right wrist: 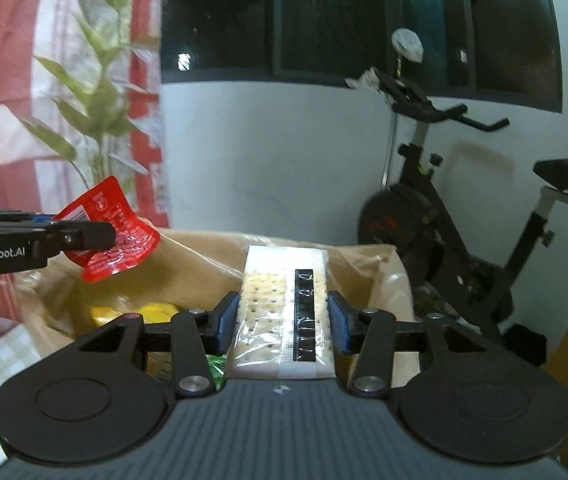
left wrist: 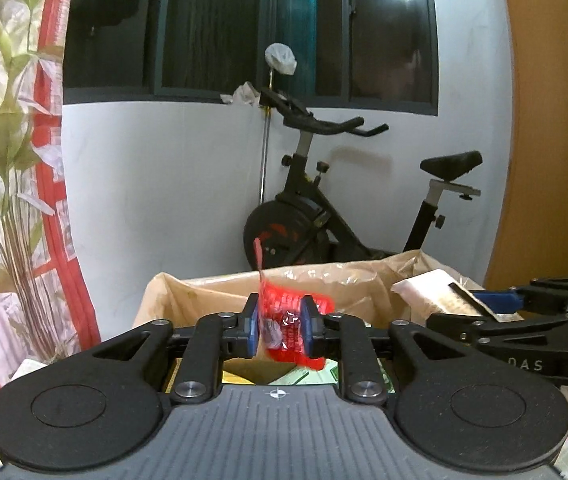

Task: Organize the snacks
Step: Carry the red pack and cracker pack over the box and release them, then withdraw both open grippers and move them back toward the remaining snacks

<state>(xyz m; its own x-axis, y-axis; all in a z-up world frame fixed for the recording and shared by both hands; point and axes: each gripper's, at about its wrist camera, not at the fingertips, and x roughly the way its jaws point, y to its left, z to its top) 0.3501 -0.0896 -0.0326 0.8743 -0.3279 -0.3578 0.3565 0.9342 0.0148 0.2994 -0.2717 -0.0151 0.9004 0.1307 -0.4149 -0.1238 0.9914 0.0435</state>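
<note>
My left gripper point(left wrist: 280, 320) is shut on a small red snack sachet point(left wrist: 288, 312), which stands upright between the blue pads above a brown-lined cardboard box point(left wrist: 204, 292). The right wrist view shows that sachet point(right wrist: 116, 236) aloft at the left, over the box's point(right wrist: 204, 248) left side. My right gripper point(right wrist: 282, 320) is shut on a long clear pack of crackers point(right wrist: 268, 292) with a black-and-white label strip, also held over the box. In the left wrist view the cracker pack point(left wrist: 432, 296) and the right gripper point(left wrist: 484, 304) reach in from the right.
Yellow packets point(right wrist: 156, 310) lie inside the box. Behind it stands a black exercise bike point(left wrist: 324, 220) against a white wall under a dark window. A red and white leaf-print curtain point(left wrist: 12, 140) hangs at the left, an orange door point(left wrist: 544, 120) at the right. A checked cloth point(right wrist: 0, 360) covers the table.
</note>
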